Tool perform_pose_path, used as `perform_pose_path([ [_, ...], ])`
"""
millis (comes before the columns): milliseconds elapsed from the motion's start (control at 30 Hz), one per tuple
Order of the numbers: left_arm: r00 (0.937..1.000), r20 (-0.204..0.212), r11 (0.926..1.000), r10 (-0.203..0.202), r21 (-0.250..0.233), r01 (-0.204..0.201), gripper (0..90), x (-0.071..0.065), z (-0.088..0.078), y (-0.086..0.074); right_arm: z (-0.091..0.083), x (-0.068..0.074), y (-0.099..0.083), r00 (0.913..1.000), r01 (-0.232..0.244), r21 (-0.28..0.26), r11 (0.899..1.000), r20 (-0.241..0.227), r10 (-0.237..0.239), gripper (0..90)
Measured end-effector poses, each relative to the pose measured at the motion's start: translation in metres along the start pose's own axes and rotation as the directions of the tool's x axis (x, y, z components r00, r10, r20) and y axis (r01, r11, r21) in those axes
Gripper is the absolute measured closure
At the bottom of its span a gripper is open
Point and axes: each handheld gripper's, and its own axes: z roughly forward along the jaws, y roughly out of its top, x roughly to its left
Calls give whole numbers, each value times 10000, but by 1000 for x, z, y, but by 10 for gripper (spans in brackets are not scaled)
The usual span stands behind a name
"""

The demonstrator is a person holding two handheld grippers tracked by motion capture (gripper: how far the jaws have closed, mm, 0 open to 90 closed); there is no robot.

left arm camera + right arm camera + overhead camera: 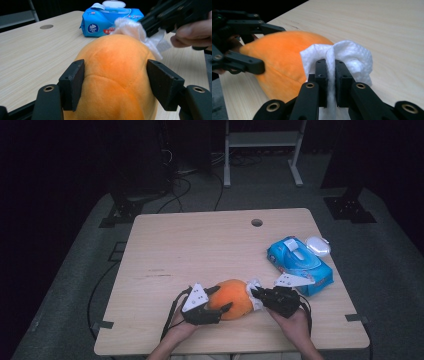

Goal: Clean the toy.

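Right now the left gripper [221, 300] has its jaws clamped on both flanks of the orange plush toy [231, 298], pads pressing the fabric, as the left gripper view shows [115, 72]. The toy sits on the table [200, 245] near the front edge, about mid-width, between the two hands. The right gripper [255, 293] is pinched tight on a white wet wipe [254, 288], with the wipe bunched out past the jaw tips and touching the toy's end nearest that gripper; the right gripper view shows the wipe [342, 56] folded between the pads and lying against the orange fabric [279, 62].

Work in hand looks like wiping the toy while the other gripper steadies it.

Handling, judged: the toy reads as soft, light and squashy, with a fuzzy nap, so not slippery and not fragile. It will dent under the pads and may roll or twist if held by only one spot, so the wide flank grip across the middle seems the best place. The wipe is limp and thin, probably damp, and can tear or slip out if dragged hard; the pinch at its gathered middle suits it.

A blue wipes pack [299, 264] lies to the right on the table, well apart from the toy, with a white lid [318, 245] just behind it.
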Motion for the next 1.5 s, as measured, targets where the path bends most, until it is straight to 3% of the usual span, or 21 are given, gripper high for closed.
perform_pose_path([
  [133, 9998, 193, 9999, 107, -33, -106, 329, -2, 2, 0, -3, 15, 9, 9974, 545, -406, 9977, -441, -563, 814],
  [233, 9996, 278, 9999, 103, 2, -103, 301, 0, -1, 2, 0, 26, 10, 9929, 1155, -177, 9931, -271, -1160, 815],
  [333, 9990, -71, 9986, -443, 281, 445, 140, 6, -4, 2, 2, 19, 6, 9955, 923, -22, 9957, -201, -923, 816],
  [433, 9903, 33, 9895, -1386, 430, 1383, 131, 15, -6, -2, 1, 15, 5, 9973, 723, -11, 9974, -159, -723, 817],
  [467, 9888, 241, 9881, -1476, 467, 1464, 158, 16, -6, -3, 1, 15, 4, 9976, 668, -36, 9978, -205, -668, 818],
  [567, 9950, 180, 9936, -986, 573, 974, 247, 13, -5, -2, 1, 30, 7, 9938, 1108, -33, 9938, -118, -1108, 819],
  [667, 9991, 227, 9982, -355, 498, 343, 290, 8, -3, 1, 0, 40, 13, 9892, 1348, -260, 9905, -554, -1361, 815],
  [800, 9990, 181, 9977, 409, 539, -418, 314, 1, -3, 4, -3, 36, 15, 9919, 1178, -287, 9926, -454, -1190, 813],
  [867, 9995, 118, 9986, 280, 450, -285, 256, 1, -3, 4, -4, 26, 13, 9956, 894, -187, 9958, -250, -899, 816],
  [967, 9980, -45, 9973, -635, 370, 636, 187, 8, -4, 3, -4, 22, 10, 9968, 778, -70, 9969, -158, -779, 818],
  [1033, 9955, 134, 9950, -941, 339, 936, 231, 11, -4, 2, -4, 22, 10, 9968, 780, -86, 9969, -154, -781, 820],
  [1133, 10000, 6, 9994, -73, 334, 73, 329, 6, -3, 4, -3, 35, 14, 9919, 1256, -166, 9919, -187, -1259, 820],
  [1200, 9981, 41, 9976, 608, 334, -609, 346, -2, 0, 7, -2, 46, 17, 9858, 1551, -328, 9873, -604, -1569, 819],
  [1233, 9964, 45, 9960, 848, 282, -849, 348, -5, 1, 8, -1, 52, 18, 9817, 1803, -337, 9830, -554, -1820, 818],
  [1300, 9938, 105, 9934, 1104, 288, -1107, 347, -9, 0, 9, -2, 54, 22, 9778, 2027, -389, 9785, -469, -2044, 818],
  [1333, 9937, 174, 9935, 1104, 253, -1108, 334, -9, 0, 8, -4, 47, 22, 9841, 1731, -399, 9841, -342, -1745, 819],
  [1400, 9969, 317, 9973, 724, 101, -728, 307, -7, -1, 7, -5, 41, 21, 9878, 1527, -376, 9876, -235, -1537, 819],
  [1433, 9993, 313, 9998, 197, 15, -197, 231, -2, -2, 6, -6, 29, 17, 9936, 1116, -295, 9933, -116, -1120, 820],
  [1500, 9967, 336, 9973, -733, 3, 733, 198, 5, -2, 5, -6, 24, 14, 9957, 916, -290, 9954, -96, -919, 820],
])
